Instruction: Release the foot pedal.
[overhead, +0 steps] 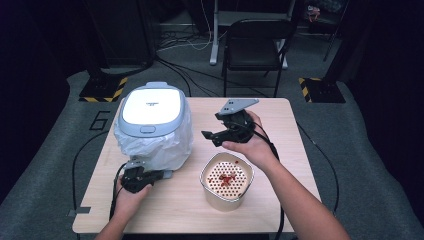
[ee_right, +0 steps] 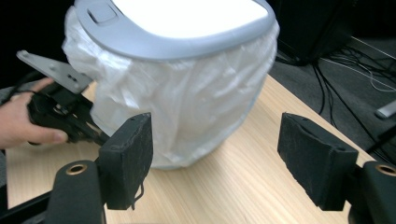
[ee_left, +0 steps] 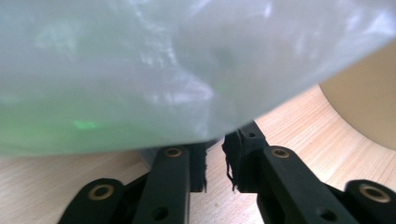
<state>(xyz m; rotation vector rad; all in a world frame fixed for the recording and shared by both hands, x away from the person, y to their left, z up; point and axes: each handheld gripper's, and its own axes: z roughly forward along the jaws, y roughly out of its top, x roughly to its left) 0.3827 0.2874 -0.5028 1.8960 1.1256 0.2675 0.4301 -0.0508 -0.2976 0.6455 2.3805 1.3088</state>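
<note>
place: lab or recording studio | walls: dark, blacked out | floor: grey carpet (overhead: 55, 150) with a painted number | stands: bases (overhead: 102, 90) marked with yellow-black hazard stripes at left and right | cables (overhead: 185, 42): loose across the floor | furniture: one black folding chair (overhead: 252, 47) behind a lone wooden counter (overhead: 280, 130)

Bench (overhead: 280, 130) lit from overhead, room around it near black. Bin lid (overhead: 150, 106) blown out white in the high and right gripper views. Left gripper view: bag (ee_left: 177, 70) soft, out of focus, faint green glow.
</note>
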